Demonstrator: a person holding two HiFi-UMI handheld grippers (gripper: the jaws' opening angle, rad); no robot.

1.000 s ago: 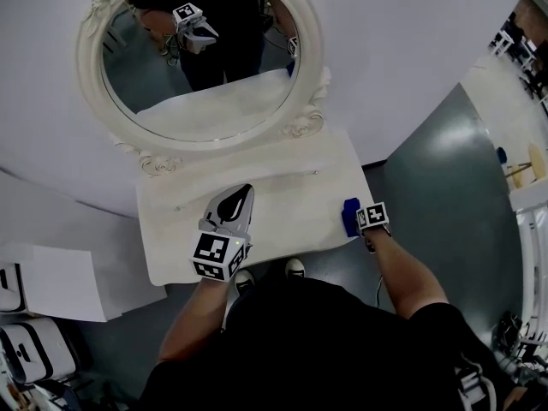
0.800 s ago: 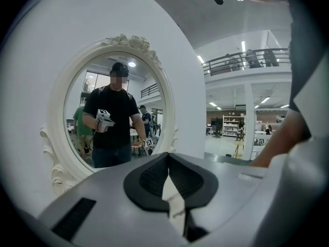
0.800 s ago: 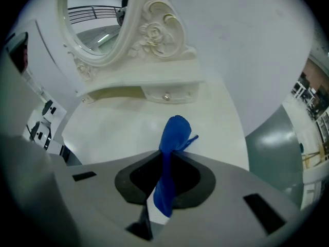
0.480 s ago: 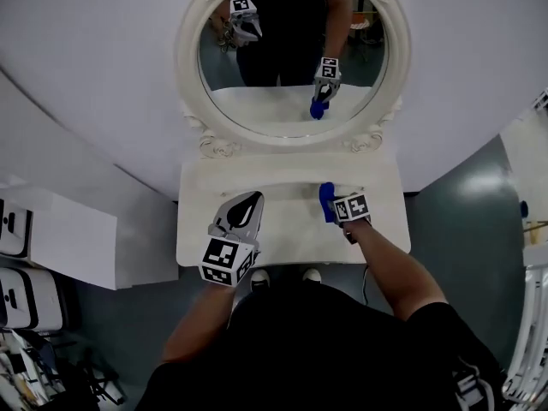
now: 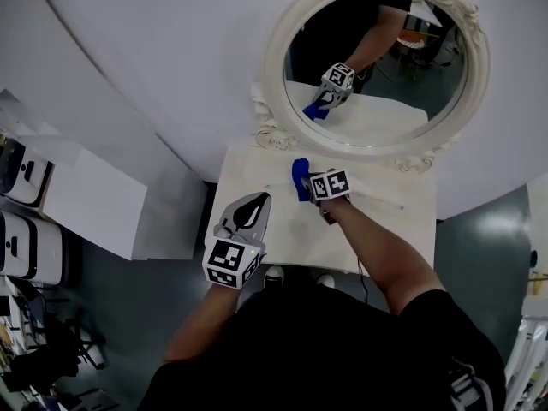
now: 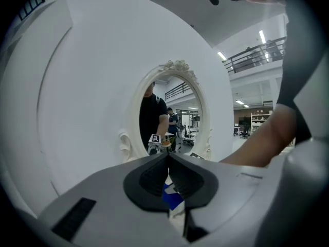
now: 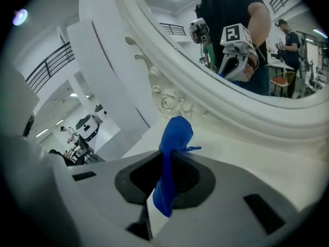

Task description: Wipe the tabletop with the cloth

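Now pinching the blue cloth (image 7: 174, 138) tight between the jaws of the right gripper (image 7: 165, 163), with a rolled-up end poking out past the tips. Holding it low at the back left part of the white tabletop (image 5: 407, 217), just under the curly white frame of the round mirror (image 5: 377, 75). Over at the front left edge, hovering with the left gripper (image 5: 254, 200), jaws pressed together on nothing, and showing black-and-white square patterns on each marker cube (image 5: 229, 260).
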